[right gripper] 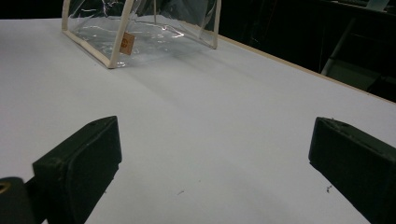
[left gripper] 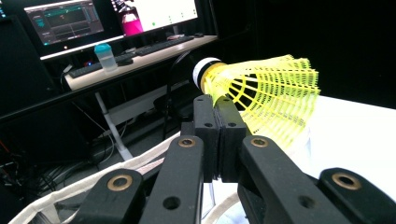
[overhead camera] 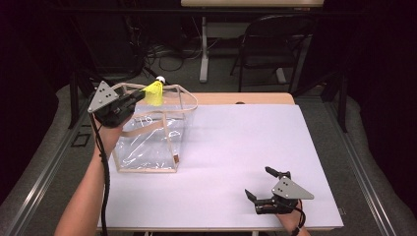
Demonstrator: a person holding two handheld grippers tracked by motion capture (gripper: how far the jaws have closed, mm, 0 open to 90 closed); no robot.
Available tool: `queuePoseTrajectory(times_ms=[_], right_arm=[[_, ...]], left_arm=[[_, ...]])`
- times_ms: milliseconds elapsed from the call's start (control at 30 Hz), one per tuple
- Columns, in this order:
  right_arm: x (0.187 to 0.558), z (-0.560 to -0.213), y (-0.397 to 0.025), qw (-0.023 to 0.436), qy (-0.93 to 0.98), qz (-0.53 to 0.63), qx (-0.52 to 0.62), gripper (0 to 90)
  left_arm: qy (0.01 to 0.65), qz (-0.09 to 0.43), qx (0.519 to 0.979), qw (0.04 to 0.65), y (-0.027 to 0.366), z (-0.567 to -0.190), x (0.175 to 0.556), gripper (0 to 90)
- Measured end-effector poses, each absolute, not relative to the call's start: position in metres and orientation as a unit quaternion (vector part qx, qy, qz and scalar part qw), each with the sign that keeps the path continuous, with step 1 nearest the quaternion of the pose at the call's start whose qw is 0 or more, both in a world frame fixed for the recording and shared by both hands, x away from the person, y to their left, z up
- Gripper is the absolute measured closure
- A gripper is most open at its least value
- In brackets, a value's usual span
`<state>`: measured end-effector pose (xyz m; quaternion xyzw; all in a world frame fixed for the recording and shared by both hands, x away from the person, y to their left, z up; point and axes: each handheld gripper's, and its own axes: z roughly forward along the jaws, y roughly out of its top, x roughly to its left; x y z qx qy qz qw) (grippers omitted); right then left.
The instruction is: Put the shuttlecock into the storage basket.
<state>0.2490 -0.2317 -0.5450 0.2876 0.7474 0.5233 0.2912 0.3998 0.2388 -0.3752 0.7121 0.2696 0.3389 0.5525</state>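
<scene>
Your left claw (overhead camera: pixel 139 95) pinches the yellow shuttlecock (overhead camera: pixel 154 92) by its skirt, cork end pointing away, held above the clear bag (overhead camera: pixel 147 142) near its open rim; the bag lies straight below. Your right claw (overhead camera: pixel 261 183) rests wide and empty on the desk (overhead camera: pixel 236 147), well apart.

Our left gripper (overhead camera: pixel 132 101) is raised at far left, jaws pressed together. Our right gripper (overhead camera: pixel 259 185) sits low at near right, jaws spread wide.
</scene>
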Motion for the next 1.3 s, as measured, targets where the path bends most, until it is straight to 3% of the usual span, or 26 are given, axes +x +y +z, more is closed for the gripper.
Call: queuePoseTrajectory(times_ms=[1300], right_arm=[[0.249,-0.545,-0.231,0.291,0.747,0.523,0.289,2.2]], left_arm=[[0.333,0.339,0.715,0.513,0.26,-0.4,0.421,89.2]])
